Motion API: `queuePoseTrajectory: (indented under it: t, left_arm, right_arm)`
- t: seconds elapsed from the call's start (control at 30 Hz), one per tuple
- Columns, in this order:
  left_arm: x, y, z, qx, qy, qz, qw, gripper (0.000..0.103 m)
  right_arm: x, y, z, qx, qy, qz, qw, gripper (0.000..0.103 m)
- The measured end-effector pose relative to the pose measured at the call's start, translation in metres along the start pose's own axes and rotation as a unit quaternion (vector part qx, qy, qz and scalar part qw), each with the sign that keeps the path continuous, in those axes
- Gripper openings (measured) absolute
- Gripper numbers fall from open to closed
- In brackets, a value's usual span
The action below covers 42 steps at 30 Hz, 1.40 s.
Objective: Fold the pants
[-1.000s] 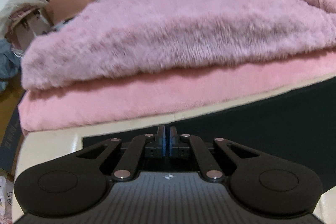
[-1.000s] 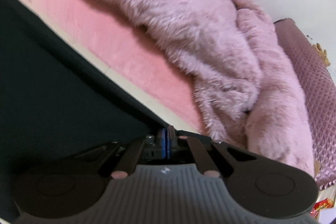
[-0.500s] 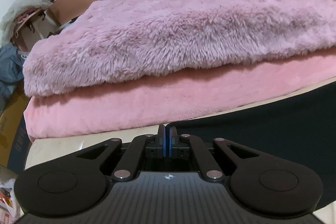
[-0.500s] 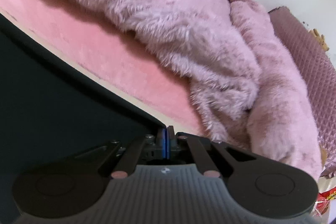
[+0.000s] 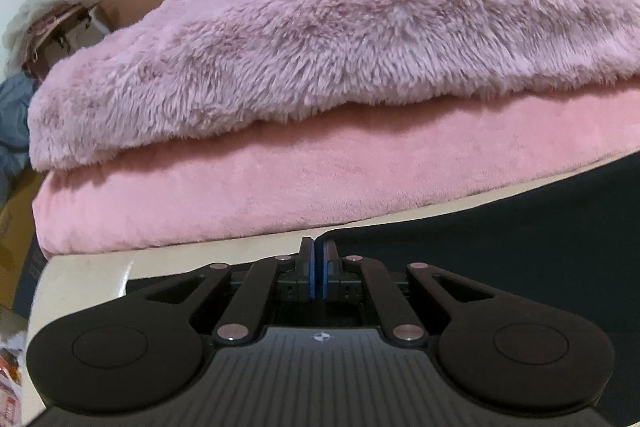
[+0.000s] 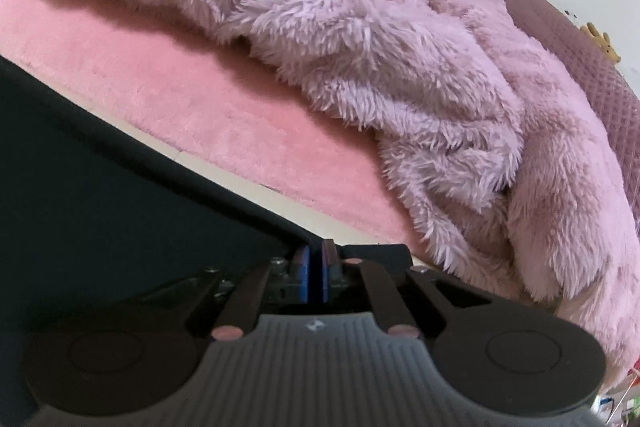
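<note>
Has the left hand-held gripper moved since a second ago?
Yes. The left hand-held gripper, shut on the dark pants, has come down and closer to the pink blanket, which now looms larger in its view.

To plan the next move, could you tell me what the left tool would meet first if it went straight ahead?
Probably the pink cushion's front side, past the pale ledge; depth is unclear. The left tool grips the dark pants.

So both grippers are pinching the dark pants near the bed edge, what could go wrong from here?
1. Each hand-held gripper, left and right, seems to pinch only the thin edge of the dark pants, so the cloth might slip out.
2. The fluffy pink blanket spills over the pink pad beside the right corner; its long pile could snag or drag along.
</note>
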<state>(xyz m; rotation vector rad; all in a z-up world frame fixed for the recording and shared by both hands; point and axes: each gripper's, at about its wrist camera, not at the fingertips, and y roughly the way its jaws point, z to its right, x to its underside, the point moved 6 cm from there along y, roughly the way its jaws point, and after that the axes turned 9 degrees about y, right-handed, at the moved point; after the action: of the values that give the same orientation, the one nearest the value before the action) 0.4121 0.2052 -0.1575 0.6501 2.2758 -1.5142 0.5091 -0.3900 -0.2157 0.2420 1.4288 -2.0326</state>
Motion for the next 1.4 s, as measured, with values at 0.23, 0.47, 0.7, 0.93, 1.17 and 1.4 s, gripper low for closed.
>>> queuePoseTrajectory:
  t: [0.23,0.47,0.7,0.93,1.17,1.4]
  left_arm:
    - [-0.007,-0.031,-0.007,0.002,-0.008,0.034,0.9994,0.002]
    - [-0.010,-0.065,-0.021,-0.013,-0.017,0.074,0.9970,0.002]
    - [-0.013,-0.028,-0.013,-0.020,-0.022,0.041,0.9987,0.002]
    - [-0.002,-0.002,0.000,-0.021,-0.034,0.000,0.9992,0.016]
    - [-0.002,-0.057,0.011,-0.008,-0.028,0.063,0.9976,0.028]
    - [0.014,-0.102,0.074,0.108,-0.005,0.079,0.9910,0.015]
  right_arm:
    - [-0.003,-0.014,0.004,-0.031,-0.011,0.011,0.999,0.000]
    - [-0.006,-0.056,0.022,-0.018,-0.013,0.059,0.998,0.000]
    - [-0.012,-0.032,0.020,-0.016,0.010,0.036,0.999,0.000]
    - [-0.004,-0.005,0.003,-0.005,0.034,0.012,0.999,0.018]
    - [0.007,-0.055,0.026,-0.022,0.110,0.073,0.991,0.066]
    - [0.098,-0.117,0.069,-0.084,0.372,0.078,0.921,0.066]
